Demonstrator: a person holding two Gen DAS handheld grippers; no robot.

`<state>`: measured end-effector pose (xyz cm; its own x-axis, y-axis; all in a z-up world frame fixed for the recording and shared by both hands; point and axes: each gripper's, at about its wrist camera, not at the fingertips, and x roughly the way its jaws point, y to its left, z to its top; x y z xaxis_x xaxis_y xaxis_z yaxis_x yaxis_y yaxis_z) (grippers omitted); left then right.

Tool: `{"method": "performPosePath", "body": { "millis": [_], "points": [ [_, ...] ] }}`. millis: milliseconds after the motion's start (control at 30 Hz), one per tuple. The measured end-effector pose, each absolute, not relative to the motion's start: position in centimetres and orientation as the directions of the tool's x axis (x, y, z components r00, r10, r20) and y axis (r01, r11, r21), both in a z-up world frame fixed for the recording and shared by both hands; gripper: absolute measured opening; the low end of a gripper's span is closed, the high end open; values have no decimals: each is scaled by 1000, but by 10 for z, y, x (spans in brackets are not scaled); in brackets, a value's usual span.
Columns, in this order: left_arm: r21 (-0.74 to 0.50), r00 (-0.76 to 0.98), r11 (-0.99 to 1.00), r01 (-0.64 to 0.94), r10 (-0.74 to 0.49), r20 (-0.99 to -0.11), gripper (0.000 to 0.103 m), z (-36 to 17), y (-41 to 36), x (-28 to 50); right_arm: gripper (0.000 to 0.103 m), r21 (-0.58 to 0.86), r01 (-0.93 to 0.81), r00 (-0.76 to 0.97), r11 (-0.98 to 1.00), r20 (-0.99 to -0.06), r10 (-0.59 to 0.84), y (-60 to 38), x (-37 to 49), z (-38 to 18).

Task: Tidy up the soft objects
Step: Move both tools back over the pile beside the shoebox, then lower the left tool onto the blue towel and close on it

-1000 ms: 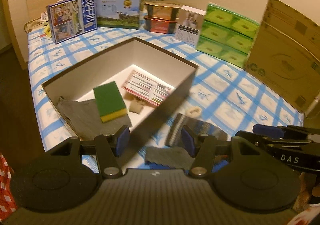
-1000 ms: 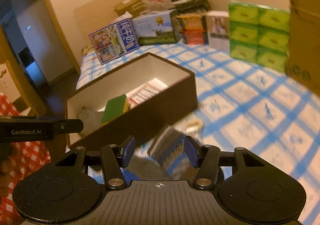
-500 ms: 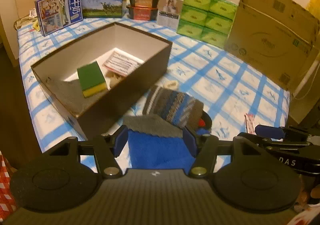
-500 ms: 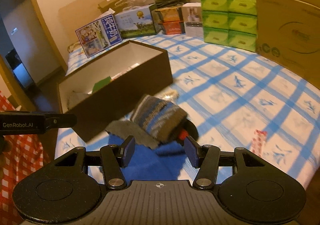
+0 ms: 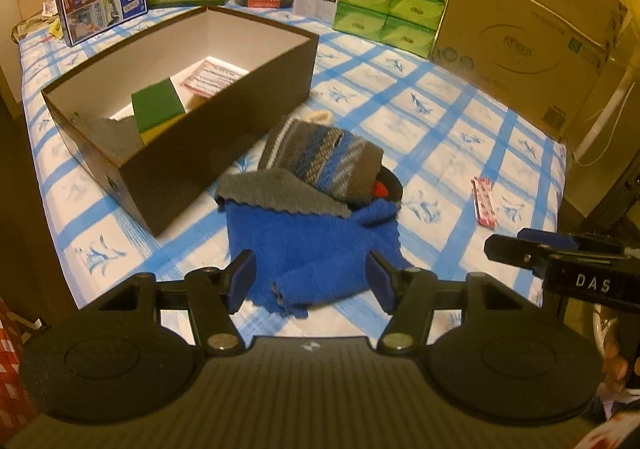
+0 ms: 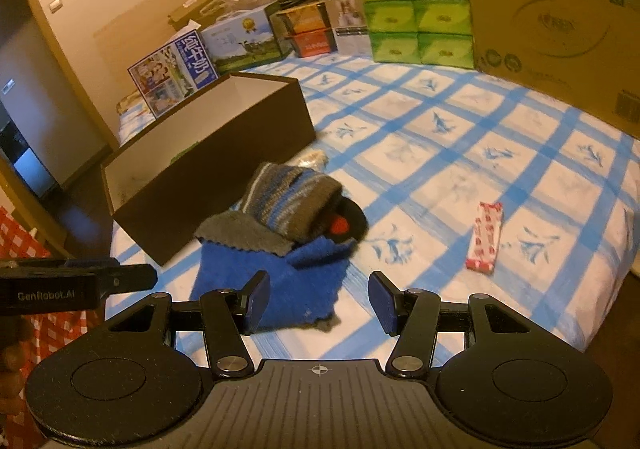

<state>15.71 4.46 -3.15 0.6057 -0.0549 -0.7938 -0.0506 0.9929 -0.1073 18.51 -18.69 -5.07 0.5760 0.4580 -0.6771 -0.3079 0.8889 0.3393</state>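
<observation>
Both tongs, left (image 5: 310,281) and right (image 6: 318,301), gape empty, so I'd pinch the blue towel (image 5: 304,241) beside the brown box (image 5: 224,141) low, not the striped knit (image 5: 324,157).

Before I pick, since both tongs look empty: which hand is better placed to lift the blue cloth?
Left, probably. The left tongs stand open with the blue cloth centred between them; the right tongs frame mostly bare bedsheet, cloth off to their left.

Left tool (image 5: 310,281) and right tool (image 6: 318,303): matte black, blue-padded fingers (image 5: 243,276), silver pivot screws, ribbed housing; white "DAS" and "GenRobot.AI" side lettering.
</observation>
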Motion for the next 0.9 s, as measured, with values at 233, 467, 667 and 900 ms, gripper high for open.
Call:
{"method": "performPosePath", "body": {
  "millis": [233, 467, 667, 900],
  "points": [
    [-112, 599, 993, -36, -68, -798, 58, -43, 41, 151, 55, 329, -300, 563, 896, -697, 444, -194, 177, -63],
    [-79, 594, 997, 12, -71, -802, 58, -60, 34, 154, 55, 336, -282, 548, 899, -712, 439, -198, 178, -77],
    [-56, 572, 997, 46, -73, -817, 58, -83, 31, 162, 55, 323, -267, 530, 908, -737, 418, -198, 182, -88],
    [-33, 550, 994, 105, -86, -831, 58, -112, 28, 178, 55, 318, -241, 499, 917, -770, 398, -199, 188, -105]
  ]
}}
